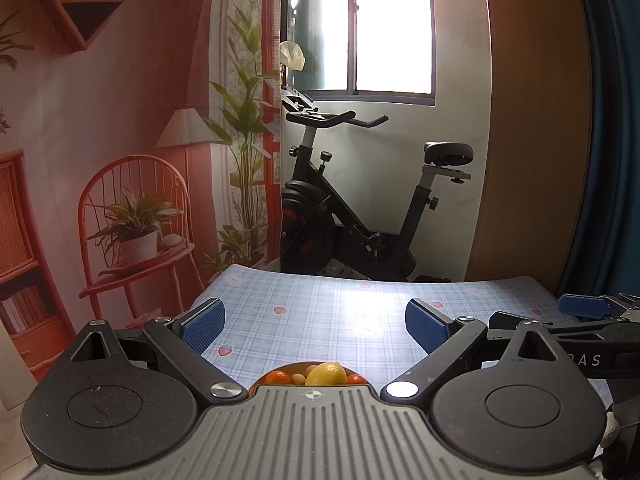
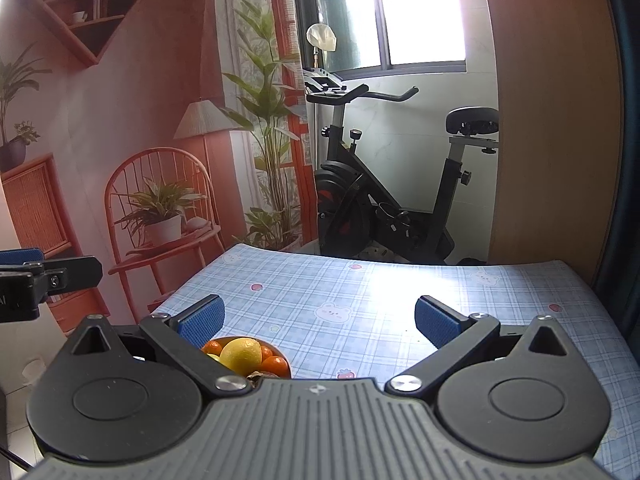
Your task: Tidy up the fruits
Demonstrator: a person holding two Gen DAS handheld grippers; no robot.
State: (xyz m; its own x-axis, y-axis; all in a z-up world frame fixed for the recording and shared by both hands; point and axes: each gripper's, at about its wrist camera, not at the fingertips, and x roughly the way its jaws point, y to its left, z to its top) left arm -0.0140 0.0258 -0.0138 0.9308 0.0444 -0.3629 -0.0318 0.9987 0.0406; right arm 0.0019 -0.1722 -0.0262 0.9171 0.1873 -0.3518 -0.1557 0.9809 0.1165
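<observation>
An orange bowl (image 2: 285, 356) of fruit sits on the blue checked tablecloth (image 2: 360, 292). It holds a yellow lemon (image 2: 241, 354), small oranges (image 2: 276, 365) and some pale round fruit. In the left wrist view the bowl (image 1: 256, 385) is just under my gripper body, with the lemon (image 1: 326, 374) and an orange (image 1: 278, 377) showing. My left gripper (image 1: 314, 322) is open and empty above the bowl. My right gripper (image 2: 318, 322) is open and empty, with the bowl at its lower left. Much of the bowl is hidden by the gripper bodies.
The right gripper's side shows at the right of the left wrist view (image 1: 584, 306); the left gripper shows at the left of the right wrist view (image 2: 40, 276). Beyond the table's far edge stand an exercise bike (image 2: 400, 208) and a printed backdrop (image 2: 120, 120). A wooden panel (image 2: 552, 120) rises at the right.
</observation>
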